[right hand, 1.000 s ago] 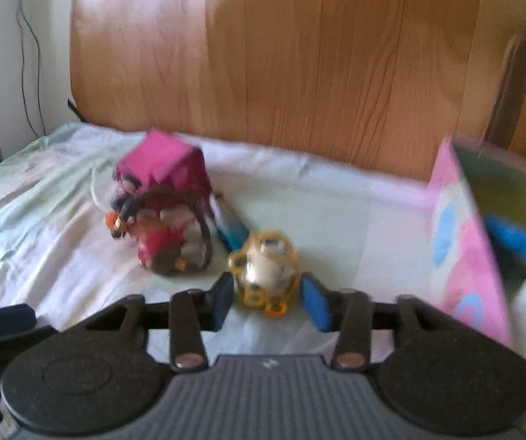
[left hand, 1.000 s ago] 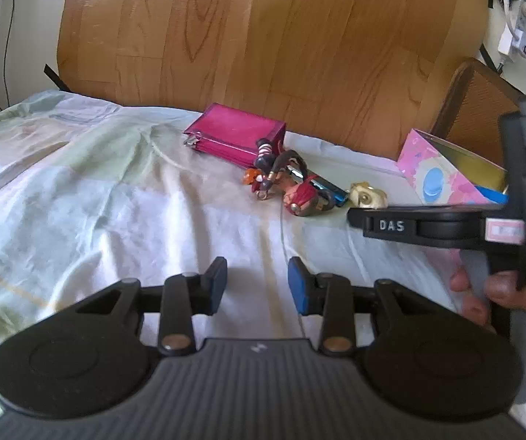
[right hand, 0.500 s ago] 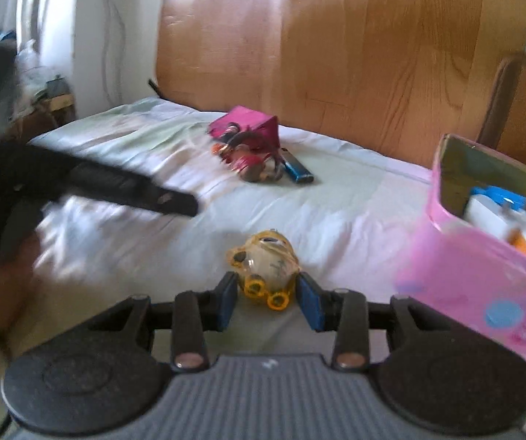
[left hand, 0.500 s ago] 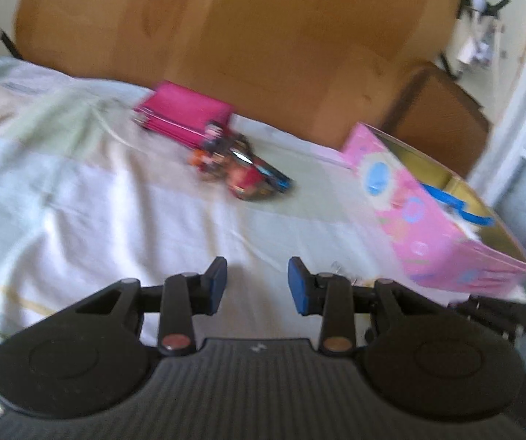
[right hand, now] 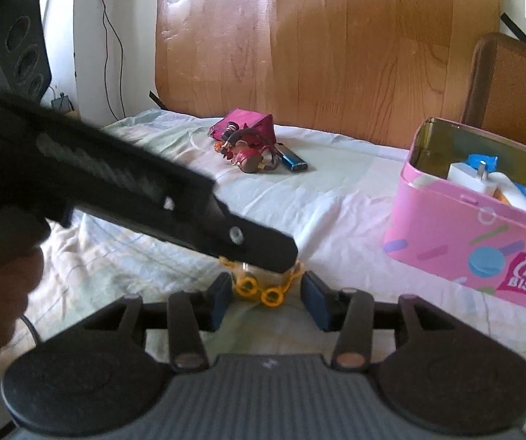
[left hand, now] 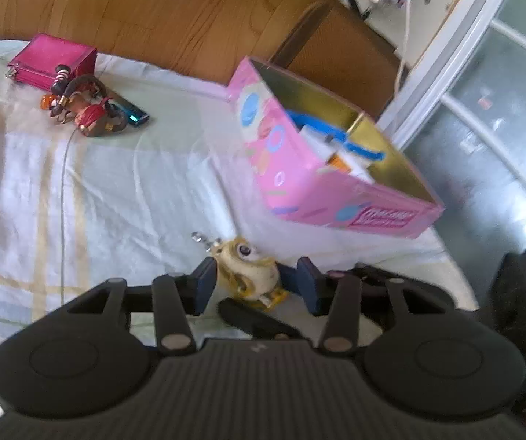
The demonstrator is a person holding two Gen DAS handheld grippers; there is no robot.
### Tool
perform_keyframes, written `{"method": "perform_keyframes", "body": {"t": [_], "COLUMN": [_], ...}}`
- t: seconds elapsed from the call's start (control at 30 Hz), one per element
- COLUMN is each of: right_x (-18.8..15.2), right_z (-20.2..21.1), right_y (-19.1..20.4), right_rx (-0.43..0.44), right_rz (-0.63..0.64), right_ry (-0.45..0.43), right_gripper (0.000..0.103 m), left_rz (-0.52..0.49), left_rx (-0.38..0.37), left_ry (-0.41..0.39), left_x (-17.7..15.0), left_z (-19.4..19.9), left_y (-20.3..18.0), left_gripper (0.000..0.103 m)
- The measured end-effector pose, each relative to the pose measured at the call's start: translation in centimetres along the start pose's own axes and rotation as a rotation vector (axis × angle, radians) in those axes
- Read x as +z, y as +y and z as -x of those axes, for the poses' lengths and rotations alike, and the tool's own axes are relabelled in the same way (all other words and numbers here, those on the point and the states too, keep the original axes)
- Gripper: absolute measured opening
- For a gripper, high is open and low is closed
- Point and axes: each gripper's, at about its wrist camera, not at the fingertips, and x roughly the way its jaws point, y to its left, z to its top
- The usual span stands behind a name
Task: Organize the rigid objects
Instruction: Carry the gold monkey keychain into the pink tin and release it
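A small yellow toy figure (left hand: 249, 271) with a key ring lies on the bedsheet between the fingers of both grippers. My left gripper (left hand: 254, 286) is open around it, and its finger crosses the right wrist view over the toy (right hand: 263, 293). My right gripper (right hand: 267, 299) is open, fingers on each side of the toy, not touching it. A pink biscuit tin (left hand: 321, 183) stands open to the right, with blue and white items inside; it also shows in the right wrist view (right hand: 475, 242).
At the back of the bed lie a magenta wallet (left hand: 52, 58), a red-brown figurine keychain (left hand: 87, 115) and a blue lighter (left hand: 134, 115). A wooden headboard (right hand: 318, 44) stands behind. A brown chair (left hand: 340, 55) stands beyond the tin.
My right gripper carried the toy back toward the near side of the bed and opened, letting it go. My left gripper swung right and now straddles the toy.
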Motion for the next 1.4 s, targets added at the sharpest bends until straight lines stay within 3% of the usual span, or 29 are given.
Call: {"method": "perform_keyframes", "body": {"t": [0.1,0.2,0.33,0.5,0.6,0.87,1.2,1.4], "right_x": [-0.2,-0.4,0.5,2.1,2.7,3.2,2.5,1.6], "right_z": [0.4,1.8,4.1,5.0,4.4,0.7,0.5,1.8], "right_y": [-0.4,-0.8,-1.7,-5.2,-7.4,-10.7,-11.1,-10.3], "right_rx": [0.007,-0.008,-0.106,-0.208,-0.249,-0.269,-0.263,-0.262], "right_rz": [-0.020,-0.046,-0.013,-0.047,-0.070,-0.101,-0.133,-0.150], "right_ry": [-0.021,-0.124,-0.283,-0.362,-0.358,-0.257,-0.284,-0.311], "right_gripper": [0.036,0.036,0.036,0.036,0.036,0.036,0.043,0.046], "left_rz": [0.034,-0.022,-0.124,-0.205,-0.229,-0.183,-0.201,-0.238], "left_rx": [-0.003,-0.021,-0.063,-0.143,-0.157,-0.096,-0.028,0.108], "left_ry": [0.001,-0.045,-0.137,-0.189,-0.174,-0.072,-0.068,-0.098], "left_x": [0.0,1.1,3.1,5.9,7.1,8.3,8.1,7.7], "left_z": [-0.4,0.6,1.4,-0.8,-3.4,-8.4,-9.3,-7.9], "left_y": [0.3,-1.2,-4.3,-7.5,-8.6,-8.4,-9.0,-9.8], "left_gripper": [0.042,0.042,0.042,0.042,0.042,0.042,0.042,0.044]}}
